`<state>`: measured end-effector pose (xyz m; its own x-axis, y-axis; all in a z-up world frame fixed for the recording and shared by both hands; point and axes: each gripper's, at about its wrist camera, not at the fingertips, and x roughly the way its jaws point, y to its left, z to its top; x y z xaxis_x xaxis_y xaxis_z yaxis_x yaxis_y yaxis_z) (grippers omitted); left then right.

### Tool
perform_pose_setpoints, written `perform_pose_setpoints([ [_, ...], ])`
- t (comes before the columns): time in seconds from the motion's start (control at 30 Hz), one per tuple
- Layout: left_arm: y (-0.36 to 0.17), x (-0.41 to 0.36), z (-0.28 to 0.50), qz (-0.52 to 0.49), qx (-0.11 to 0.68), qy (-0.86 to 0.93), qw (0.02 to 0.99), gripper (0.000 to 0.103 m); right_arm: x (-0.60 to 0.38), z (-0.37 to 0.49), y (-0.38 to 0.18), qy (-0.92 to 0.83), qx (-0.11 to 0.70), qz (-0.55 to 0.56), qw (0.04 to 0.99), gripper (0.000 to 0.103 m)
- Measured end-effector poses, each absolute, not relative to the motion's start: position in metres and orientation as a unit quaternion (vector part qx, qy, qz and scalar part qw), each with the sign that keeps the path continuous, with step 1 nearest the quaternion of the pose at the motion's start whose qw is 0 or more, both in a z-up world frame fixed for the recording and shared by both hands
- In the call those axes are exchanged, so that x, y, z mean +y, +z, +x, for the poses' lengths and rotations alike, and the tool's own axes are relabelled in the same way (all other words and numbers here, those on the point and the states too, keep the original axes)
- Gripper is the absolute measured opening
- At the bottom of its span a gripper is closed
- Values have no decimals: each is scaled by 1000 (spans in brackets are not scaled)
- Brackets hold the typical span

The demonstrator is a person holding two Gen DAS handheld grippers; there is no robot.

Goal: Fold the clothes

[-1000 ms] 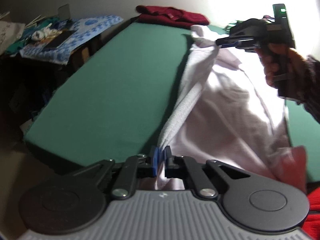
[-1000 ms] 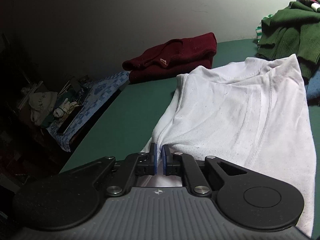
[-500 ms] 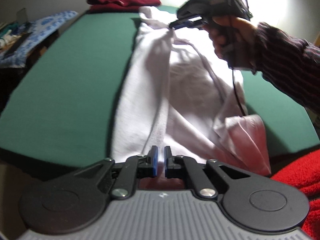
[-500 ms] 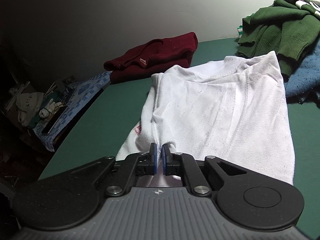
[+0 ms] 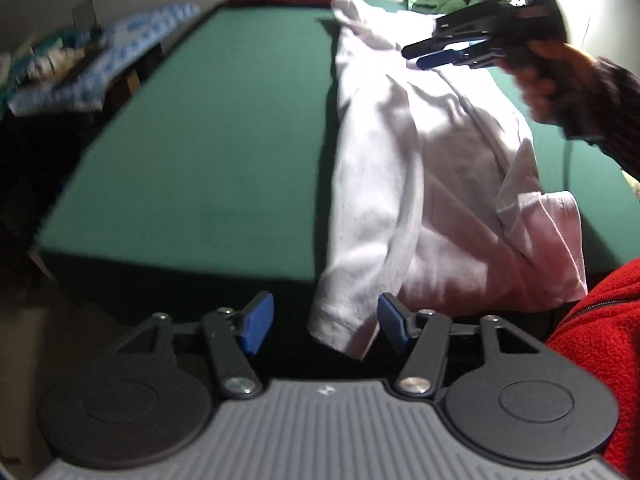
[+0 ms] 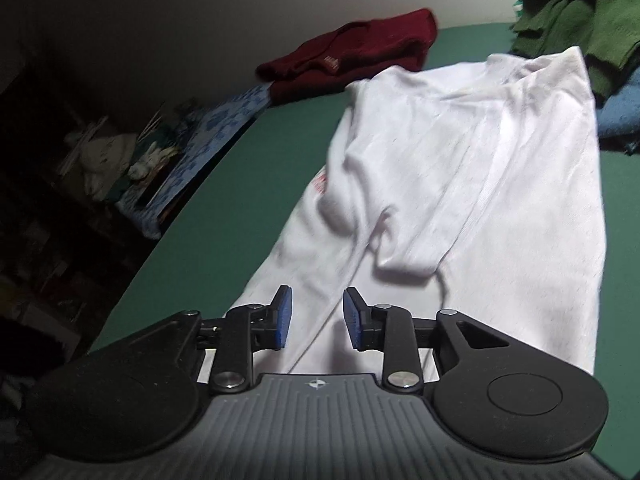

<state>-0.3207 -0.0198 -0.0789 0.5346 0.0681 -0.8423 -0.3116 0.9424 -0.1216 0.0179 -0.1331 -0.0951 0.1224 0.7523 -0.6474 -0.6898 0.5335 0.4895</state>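
the left gripper (image 5: 322, 322) sits at the near edge of the table (image 5: 208, 152), its jaws opening and already wide; the shirt (image 5: 400, 168) hem corner hangs off the edge between the blue pads (image 5: 256, 320), nearer the right-hand one, but neither pad presses on it, so nothing is held. the right gripper (image 6: 314, 318) hovers over the shirt farther along, jaws opening too, parted about halfway; a ridge of white cloth runs up from between them, and the pads do not look to be pinching it. in the left view the right gripper (image 5: 444, 50) shows as a dark shape in the person's hand (image 5: 536, 76), above the shirt's far half, clear of the cloth.

the shirt lies as a long strip, its long axis running from the near table edge away toward the far end, roughly in line with the way both grippers point. one side is folded over onto the body, with a sleeve (image 6: 404, 248) lying on top in the right view. the near hem overhangs the table edge; the far end reaches close to a maroon top (image 6: 352, 56) and a green pile (image 6: 580, 12).

i judge the next fold to be end to end, along that long axis. the left gripper is the nearer one to the hem, the right the nearer one to the middle and far end, so the hem would go away from the person, toward the collar end.
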Motion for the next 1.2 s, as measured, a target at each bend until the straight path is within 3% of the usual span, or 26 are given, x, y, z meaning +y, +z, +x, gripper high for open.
perform_pose_setpoints([
  [0.07,-86,-17,-317,-144,475,101,862,67,-136,-1,-92,523,466,3,714,31],
  [0.13,-93,-22,-312,-137,484,101,858,60,-141,-27,-88,564,465,-50,681,31],
  [0.2,-100,-26,-308,-131,492,103,854,37,-150,-54,-87,597,460,-110,649,33],
  [0.23,-102,-25,-307,-130,496,105,852,32,-155,-65,-87,608,457,-134,635,36],
  [0.3,-103,-24,-304,-123,503,107,849,12,-167,-84,-89,622,460,-167,611,37],
  [0.57,-77,-41,-308,-77,529,43,844,7,-213,-115,-80,620,485,-207,582,37],
  [0.63,-65,-48,-309,-67,528,14,847,7,-225,-111,-74,615,487,-186,591,37],
  [0.77,-56,-52,-313,-42,534,-17,844,23,-240,-107,-69,599,493,-170,608,38],
  [0.83,-54,-48,-315,-48,544,-22,838,24,-243,-111,-72,600,501,-177,598,38],
  [0.97,-37,-51,-320,-54,535,-38,842,36,-246,-127,-76,617,508,-202,566,38],
  [1.1,-20,-58,-313,-33,516,-58,854,58,-255,-143,-81,612,514,-262,540,37],
  [1.2,-22,-56,-305,-19,503,-54,862,65,-268,-139,-71,608,511,-254,552,38],
])
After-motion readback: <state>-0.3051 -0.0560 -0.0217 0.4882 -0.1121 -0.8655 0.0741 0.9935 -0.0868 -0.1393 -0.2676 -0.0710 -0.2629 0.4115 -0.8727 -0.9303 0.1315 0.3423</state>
